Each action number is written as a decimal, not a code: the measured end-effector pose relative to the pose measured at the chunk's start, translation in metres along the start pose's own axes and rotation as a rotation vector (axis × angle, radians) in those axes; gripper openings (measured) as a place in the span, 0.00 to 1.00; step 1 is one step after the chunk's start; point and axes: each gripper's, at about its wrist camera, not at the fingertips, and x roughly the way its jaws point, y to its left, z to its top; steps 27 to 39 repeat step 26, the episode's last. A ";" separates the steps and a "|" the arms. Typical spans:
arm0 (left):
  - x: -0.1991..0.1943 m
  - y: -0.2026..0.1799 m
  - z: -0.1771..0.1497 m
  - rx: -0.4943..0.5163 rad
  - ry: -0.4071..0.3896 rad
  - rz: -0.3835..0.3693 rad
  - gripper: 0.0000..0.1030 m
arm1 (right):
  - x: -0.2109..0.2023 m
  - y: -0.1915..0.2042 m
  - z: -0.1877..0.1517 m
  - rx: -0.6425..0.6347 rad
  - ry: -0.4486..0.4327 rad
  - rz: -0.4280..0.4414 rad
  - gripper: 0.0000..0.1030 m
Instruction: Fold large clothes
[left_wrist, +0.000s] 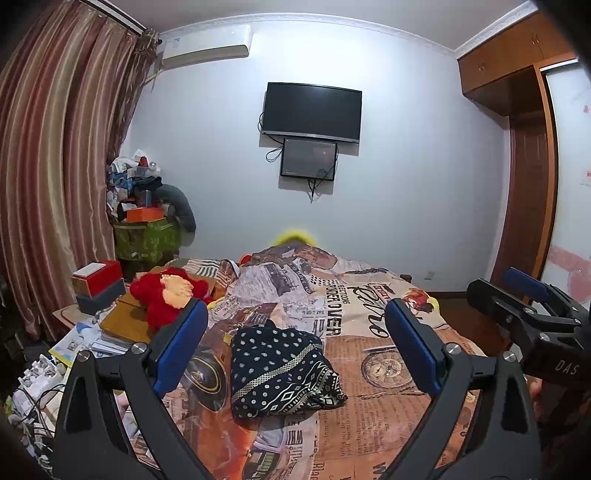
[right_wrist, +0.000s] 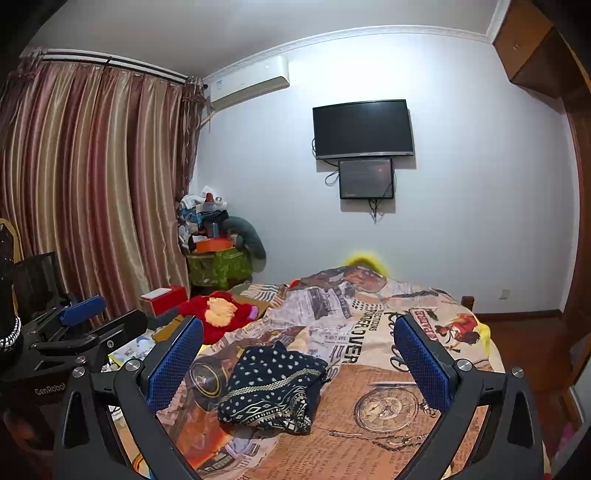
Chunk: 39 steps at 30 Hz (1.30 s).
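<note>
Holding both grippers above the near end of the bed (left_wrist: 388, 417), we see the dark patterned garment (left_wrist: 280, 373) lying folded into a compact bundle on the printed bedspread (right_wrist: 369, 443), roughly in the middle of the near half of the bed. Our left gripper (left_wrist: 295, 354) has its jaws spread wide, and the blue pads (left_wrist: 177, 347) frame the garment from above without touching it. Our right gripper (right_wrist: 299, 365) also has its jaws spread wide, empty, with the garment (right_wrist: 271, 387) showing between them on the bed below.

From the left wrist view, the right gripper (left_wrist: 517, 295) shows at the right edge, just beside ours and held clear of the bedspread. From the right wrist view, the left gripper (right_wrist: 92, 317) shows at the left edge.

A red plush toy (left_wrist: 166, 291) lies at the left side of the bed, well apart from the garment, beside a red box (left_wrist: 98, 277). On the far wall hangs a television (left_wrist: 312, 110) with a smaller screen (left_wrist: 308, 158) under it, and striped curtains (left_wrist: 55, 166) cover the left side of the room.
</note>
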 end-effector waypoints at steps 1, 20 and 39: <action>0.000 0.001 0.000 -0.002 0.000 -0.002 0.94 | 0.000 0.001 0.000 -0.001 0.001 0.001 1.00; 0.001 0.000 0.000 0.003 0.012 -0.032 0.94 | 0.000 -0.002 0.000 0.004 0.001 0.003 1.00; 0.002 0.003 -0.002 -0.002 0.019 -0.031 0.94 | -0.001 -0.003 0.000 0.005 0.002 0.003 1.00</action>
